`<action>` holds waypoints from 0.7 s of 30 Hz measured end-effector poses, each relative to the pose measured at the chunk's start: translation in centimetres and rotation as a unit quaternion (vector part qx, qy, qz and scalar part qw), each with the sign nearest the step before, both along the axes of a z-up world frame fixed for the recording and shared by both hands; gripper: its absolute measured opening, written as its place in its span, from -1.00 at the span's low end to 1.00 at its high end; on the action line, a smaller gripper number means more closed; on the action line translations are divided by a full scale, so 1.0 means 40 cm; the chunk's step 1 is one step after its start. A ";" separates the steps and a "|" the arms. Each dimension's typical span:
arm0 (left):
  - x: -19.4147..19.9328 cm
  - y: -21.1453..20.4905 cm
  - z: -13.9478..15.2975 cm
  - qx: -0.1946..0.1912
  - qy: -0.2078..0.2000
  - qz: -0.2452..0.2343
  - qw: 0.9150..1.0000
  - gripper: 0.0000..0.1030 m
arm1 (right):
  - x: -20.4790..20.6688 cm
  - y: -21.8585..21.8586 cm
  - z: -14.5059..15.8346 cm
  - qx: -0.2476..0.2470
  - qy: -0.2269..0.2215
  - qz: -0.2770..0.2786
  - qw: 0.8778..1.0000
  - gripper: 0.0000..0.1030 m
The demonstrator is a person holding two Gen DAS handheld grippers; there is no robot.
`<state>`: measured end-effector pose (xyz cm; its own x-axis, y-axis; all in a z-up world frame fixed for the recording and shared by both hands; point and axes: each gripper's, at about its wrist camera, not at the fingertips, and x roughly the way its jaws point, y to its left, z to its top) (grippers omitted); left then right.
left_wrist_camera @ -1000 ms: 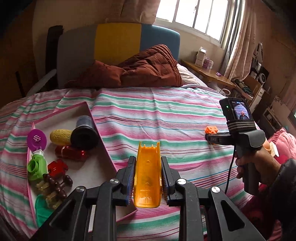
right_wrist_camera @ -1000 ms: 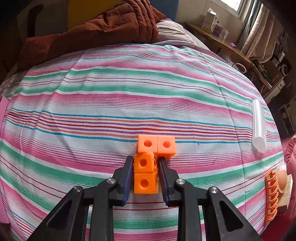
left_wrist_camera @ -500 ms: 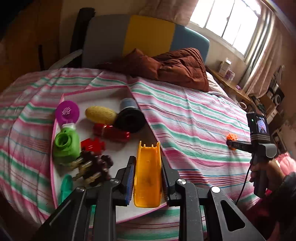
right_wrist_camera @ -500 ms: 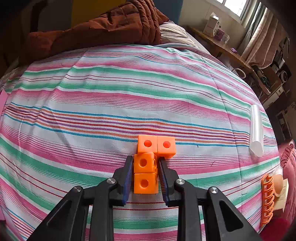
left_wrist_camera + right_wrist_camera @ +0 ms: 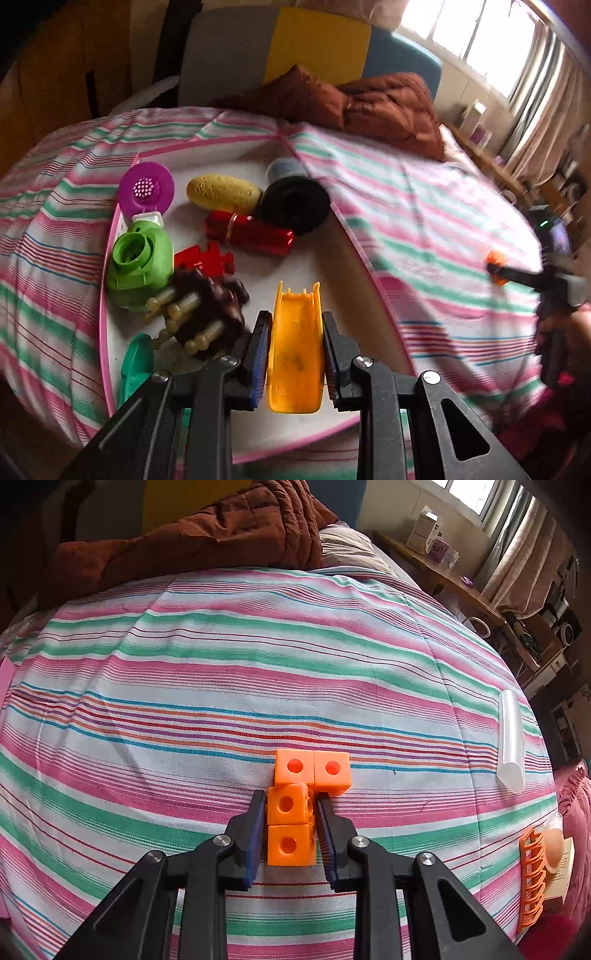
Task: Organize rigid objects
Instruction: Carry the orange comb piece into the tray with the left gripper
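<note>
A: Where does the left tool (image 5: 294,354) stand?

B: Clamped on the yellow plastic chute (image 5: 294,350), pads against its two long sides; the chute's long axis runs straight ahead along the fingers, open end forward; it hangs over the near part of the pink-rimmed white tray (image 5: 369,266).

A: And the gap it wants?

B: Directly beneath and just ahead of the tool is bare tray; the brown claw clip (image 5: 207,317) lies just to its left, the red cylinder (image 5: 249,233) and black spool (image 5: 293,201) farther ahead; so I judge a straight drop keeps it clear, any drift left meets the clip.

A: The right tool (image 5: 290,825)?

B: Closed on the orange linked cubes (image 5: 291,812), two cubes between the pads, two more jutting ahead; they rest on the striped bedsheet (image 5: 221,686), well to the right of the tray; the left hand is the nearer to the tray.

A: What differs from a second ago?

B: The left tool has swung from the sheet beside the tray to above it and tipped downward; the right has not stirred.
</note>
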<state>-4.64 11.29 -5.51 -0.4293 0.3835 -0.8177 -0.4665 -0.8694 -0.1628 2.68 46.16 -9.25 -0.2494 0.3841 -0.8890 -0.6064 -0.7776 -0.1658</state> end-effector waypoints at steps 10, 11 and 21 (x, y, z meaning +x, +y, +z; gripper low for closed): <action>0.010 -0.001 -0.008 -0.016 0.020 -0.004 1.000 -0.48 | 0.004 0.002 -0.008 0.004 -0.003 0.003 1.000 -0.50; 0.011 -0.004 -0.007 -0.015 0.020 -0.002 1.000 -0.48 | 0.004 0.002 -0.009 0.005 -0.003 0.003 1.000 -0.50; 0.025 -0.022 0.026 -0.005 0.037 0.003 0.999 -0.46 | 0.003 -0.004 -0.010 0.002 -0.001 0.000 1.000 -0.50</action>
<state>-3.63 10.42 -4.45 -0.4916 0.3723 -0.7872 -0.4714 -0.8738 -0.1189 2.80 46.01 -9.66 -0.2483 0.3867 -0.8882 -0.6058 -0.7774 -0.1691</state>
